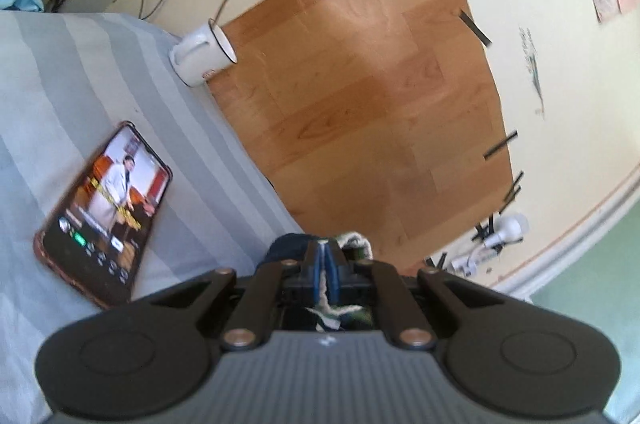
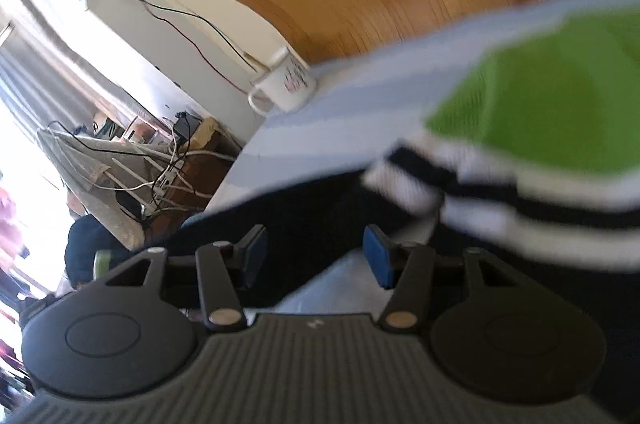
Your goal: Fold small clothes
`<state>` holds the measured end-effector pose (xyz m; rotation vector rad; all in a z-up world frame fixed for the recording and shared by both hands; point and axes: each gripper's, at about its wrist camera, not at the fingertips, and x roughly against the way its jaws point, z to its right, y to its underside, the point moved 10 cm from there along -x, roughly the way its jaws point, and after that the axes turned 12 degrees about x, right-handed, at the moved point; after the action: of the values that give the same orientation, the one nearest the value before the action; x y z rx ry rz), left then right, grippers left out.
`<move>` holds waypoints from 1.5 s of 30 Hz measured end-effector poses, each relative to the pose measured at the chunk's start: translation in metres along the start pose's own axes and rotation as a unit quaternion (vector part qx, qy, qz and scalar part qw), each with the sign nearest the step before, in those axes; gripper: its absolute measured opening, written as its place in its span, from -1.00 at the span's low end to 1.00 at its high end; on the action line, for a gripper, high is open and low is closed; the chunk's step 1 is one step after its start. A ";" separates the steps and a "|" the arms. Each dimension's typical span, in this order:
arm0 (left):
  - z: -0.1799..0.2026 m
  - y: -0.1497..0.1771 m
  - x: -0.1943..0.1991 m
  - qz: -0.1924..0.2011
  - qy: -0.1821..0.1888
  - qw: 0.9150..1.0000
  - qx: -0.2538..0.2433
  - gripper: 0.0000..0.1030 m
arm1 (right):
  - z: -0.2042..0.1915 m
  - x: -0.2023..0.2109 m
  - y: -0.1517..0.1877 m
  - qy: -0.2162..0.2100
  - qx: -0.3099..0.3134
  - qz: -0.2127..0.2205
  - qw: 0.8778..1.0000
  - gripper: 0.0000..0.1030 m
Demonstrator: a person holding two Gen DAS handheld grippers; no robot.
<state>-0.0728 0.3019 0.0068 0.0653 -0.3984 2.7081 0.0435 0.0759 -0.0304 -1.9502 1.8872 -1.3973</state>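
My left gripper (image 1: pixel 326 256) is shut on a piece of the small garment: dark navy fabric (image 1: pixel 288 244) with a white knit edge (image 1: pixel 356 240) bunches around the blue pads. In the right wrist view the garment (image 2: pixel 552 91) is green with white and black stripes (image 2: pixel 500 199) and a dark navy part (image 2: pixel 304 216), blurred, lying over the striped cloth. My right gripper (image 2: pixel 316 252) is open, its blue pads (image 2: pixel 378 256) apart just above the navy part.
A grey-and-white striped cloth (image 1: pixel 80 83) covers the surface. A phone with a lit screen (image 1: pixel 104 212) lies on it. A white enamel mug (image 1: pixel 204 51) stands at the cloth's edge, also in the right wrist view (image 2: pixel 286 83). Wood-pattern sheet (image 1: pixel 368 95), cables and a white bulb (image 1: pixel 508 228) lie beyond.
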 end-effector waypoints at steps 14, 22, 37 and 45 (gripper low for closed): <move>0.034 0.003 -0.005 -0.005 0.008 0.999 -0.031 -0.92 | -0.021 -0.071 0.018 -0.107 -0.171 0.016 0.979 -0.65; 0.026 0.011 0.007 0.000 -0.007 0.999 -0.040 -0.92 | -0.047 0.032 -0.026 -0.075 -0.021 0.118 0.990 -0.79; 0.046 0.060 -0.033 -0.002 -0.104 0.969 -0.225 0.43 | -0.061 0.037 -0.025 -0.046 0.054 0.092 0.993 -0.79; 0.051 0.109 -0.136 -0.046 -0.143 0.919 -0.364 0.80 | -0.067 0.030 -0.030 -0.068 0.031 0.077 0.994 -0.79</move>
<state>0.0089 0.1397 0.0129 0.2583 -1.4154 2.2885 0.0181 0.0920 0.0432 -1.7792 1.8647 -1.2333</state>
